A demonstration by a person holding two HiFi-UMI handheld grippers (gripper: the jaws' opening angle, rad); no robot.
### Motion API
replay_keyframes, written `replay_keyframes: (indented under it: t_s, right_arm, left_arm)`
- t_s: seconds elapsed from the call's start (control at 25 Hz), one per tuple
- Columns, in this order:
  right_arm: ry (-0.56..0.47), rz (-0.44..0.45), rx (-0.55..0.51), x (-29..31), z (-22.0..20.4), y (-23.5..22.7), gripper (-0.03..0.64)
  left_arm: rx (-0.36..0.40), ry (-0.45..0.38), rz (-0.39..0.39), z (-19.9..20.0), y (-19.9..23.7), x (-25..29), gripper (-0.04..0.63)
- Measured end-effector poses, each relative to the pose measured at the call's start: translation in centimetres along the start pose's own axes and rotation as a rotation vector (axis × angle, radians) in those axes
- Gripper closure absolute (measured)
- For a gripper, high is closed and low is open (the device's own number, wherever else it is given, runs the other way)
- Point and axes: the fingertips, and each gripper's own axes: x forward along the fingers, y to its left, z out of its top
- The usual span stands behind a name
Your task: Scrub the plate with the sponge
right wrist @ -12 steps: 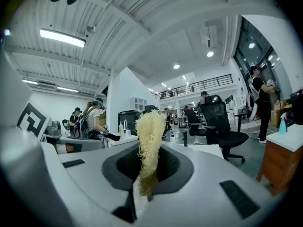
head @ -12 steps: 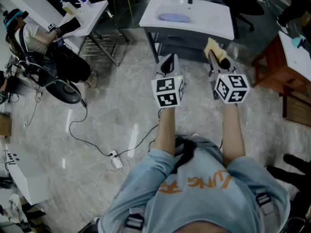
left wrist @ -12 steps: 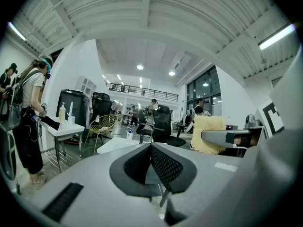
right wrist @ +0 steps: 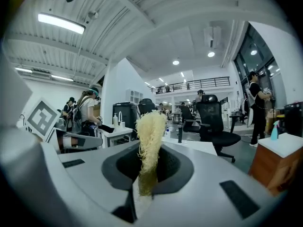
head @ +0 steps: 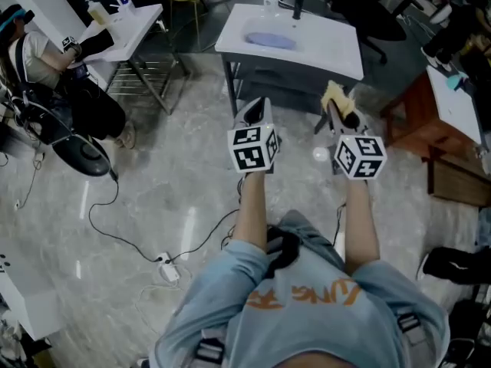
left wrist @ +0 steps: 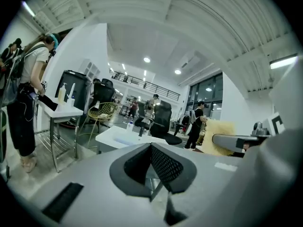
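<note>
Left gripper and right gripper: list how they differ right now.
The left gripper is shut on nothing; the right gripper is shut on the sponge. The left gripper's tip ends bare, while the sponge juts out past the right gripper's jaws. Both carry marker cubes and point toward the table with the plate.

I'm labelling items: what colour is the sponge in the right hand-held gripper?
The sponge is pale yellow, clearest in the right gripper view.
</note>
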Motion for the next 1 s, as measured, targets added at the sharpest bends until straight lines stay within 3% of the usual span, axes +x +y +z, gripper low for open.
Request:
replay_keyframes:
  t_s: [0.16, 0.4, 0.68, 1.0]
  right_arm:
    - [0.006, -0.047, -0.003, 0.4, 0.6, -2.5, 0.580]
    - [-0.009, -0.025, -0.012, 4.6, 0.5, -4.0, 0.580]
    - [-0.035, 0.065, 0.021, 13.8, 1.3, -5.3, 0.580]
    - [0.004, 0.124, 0.042, 24.9, 0.4, -9.7, 0.578]
  left_arm:
    - [-0.026, 0.012, -0.035, -0.2, -0.5, 2.2, 0.596]
    - [-0.008, 0.010, -0.060, 0.2, 0.1, 6.1, 0.596]
    - [-0.008, 0.047, 0.059, 1.9, 5.9, 11.4, 0.595]
    - [-0.094, 0.196, 0.111, -0.7, 9.1, 20.6, 0.595]
